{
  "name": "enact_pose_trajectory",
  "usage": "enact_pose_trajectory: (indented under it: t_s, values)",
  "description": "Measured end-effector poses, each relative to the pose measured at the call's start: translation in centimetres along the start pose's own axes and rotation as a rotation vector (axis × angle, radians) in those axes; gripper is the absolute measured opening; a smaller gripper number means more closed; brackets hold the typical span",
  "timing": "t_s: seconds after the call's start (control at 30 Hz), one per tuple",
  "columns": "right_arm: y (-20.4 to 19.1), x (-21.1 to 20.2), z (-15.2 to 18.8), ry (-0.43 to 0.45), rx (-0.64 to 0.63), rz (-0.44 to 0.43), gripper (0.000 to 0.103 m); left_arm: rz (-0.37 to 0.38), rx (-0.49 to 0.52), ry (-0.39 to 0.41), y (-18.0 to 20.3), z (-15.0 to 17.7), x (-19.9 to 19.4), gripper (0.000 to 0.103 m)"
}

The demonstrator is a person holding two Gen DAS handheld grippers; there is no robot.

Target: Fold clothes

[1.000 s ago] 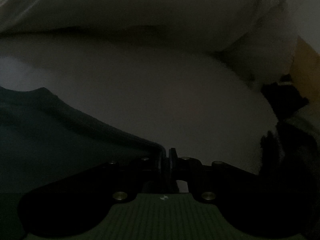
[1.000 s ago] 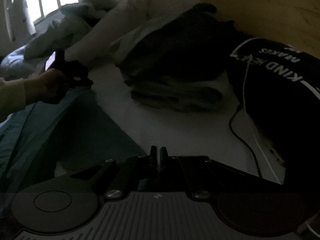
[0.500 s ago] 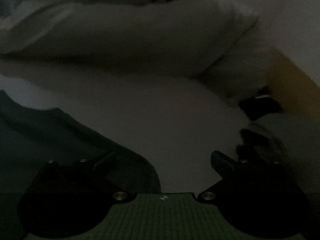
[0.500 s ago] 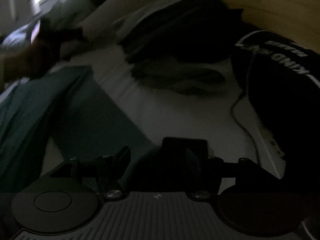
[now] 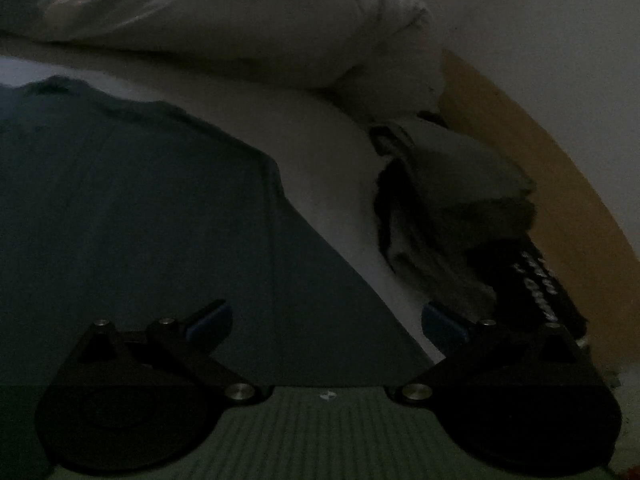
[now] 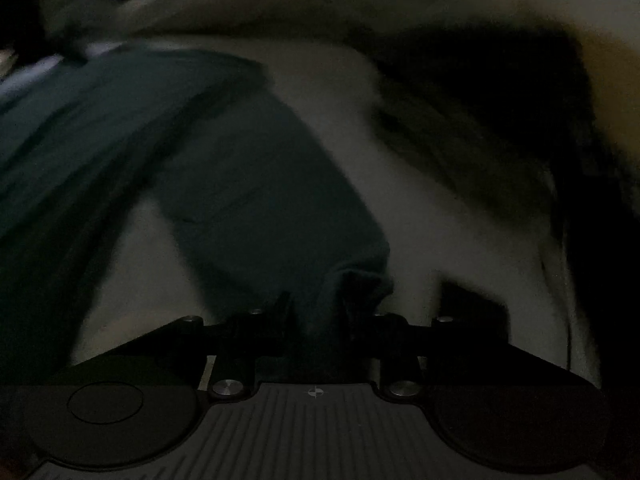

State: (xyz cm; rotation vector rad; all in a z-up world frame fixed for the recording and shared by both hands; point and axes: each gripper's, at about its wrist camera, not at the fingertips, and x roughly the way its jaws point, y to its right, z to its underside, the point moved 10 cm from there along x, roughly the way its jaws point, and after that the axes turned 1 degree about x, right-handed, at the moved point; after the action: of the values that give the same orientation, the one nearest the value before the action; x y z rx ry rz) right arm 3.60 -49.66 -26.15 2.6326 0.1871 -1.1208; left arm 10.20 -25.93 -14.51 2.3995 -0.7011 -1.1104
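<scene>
Two grippers angled down, left gripper [image 5: 326, 316] agape (empty), right gripper [image 6: 320, 308] closing around teal garment [image 6: 260, 184]

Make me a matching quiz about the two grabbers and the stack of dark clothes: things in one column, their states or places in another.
1 left gripper
2 right gripper
3 folded pile

A teal garment between its fingers
B beside the wooden headboard
C wide open, empty

Pairs: 1-C, 2-A, 3-B.
The left jaws have just been opening, the right closing.
</scene>
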Motion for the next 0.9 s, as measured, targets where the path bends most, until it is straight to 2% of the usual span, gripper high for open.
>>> enact_pose_trajectory:
  t_s: [0.1,0.13,0.17,0.2,0.23,0.3,0.43,0.53,0.67,0.77,0.9]
  values:
    - [-7.2,-2.2,-2.2,0.079,-0.181,-0.091,0.03,0.013,0.012,0.008,0.1,1.1,-3.4,0.103]
    - [-9.6,-3.0,-2.6,0.1,-0.217,-0.136,0.036,0.013,0.012,0.008,0.0,1.4,-4.3,0.103]
    - [-11.3,-3.7,-2.7,0.111,-0.239,-0.177,0.043,0.009,0.008,0.007,-0.1,1.7,-4.7,0.103]
    - [-12.8,-4.5,-2.6,0.115,-0.256,-0.221,0.055,0.004,0.003,0.006,-0.2,1.9,-4.8,0.103]
    - [-14.2,-5.5,-2.5,0.12,-0.264,-0.271,0.058,-0.001,-0.005,0.006,-0.3,2.1,-5.1,0.103]
    - [-14.9,-7.0,-2.2,0.128,-0.245,-0.312,0.06,-0.01,-0.022,0.01,-0.5,2.6,-5.7,0.103]
    - [-10.7,-8.1,-1.1,0.119,-0.135,-0.249,0.073,-0.019,-0.024,0.036,-0.4,3.8,-7.5,0.103]
    - [-5.1,-6.6,0.2,0.066,0.015,-0.195,0.073,-0.021,-0.017,0.044,0.0,5.0,-8.1,0.103]
    - [1.7,-2.4,1.7,-0.001,0.318,-0.198,0.069,-0.02,-0.031,0.042,0.2,6.8,-8.7,0.103]
    - [2.0,-0.6,1.7,0.013,0.23,-0.164,0.064,-0.044,-0.051,0.027,-0.2,8.1,-8.7,0.103]
    - [0.5,-0.3,1.7,0.067,0.098,-0.181,0.054,-0.085,-0.064,-0.008,-1.0,9.2,-7.9,0.103]
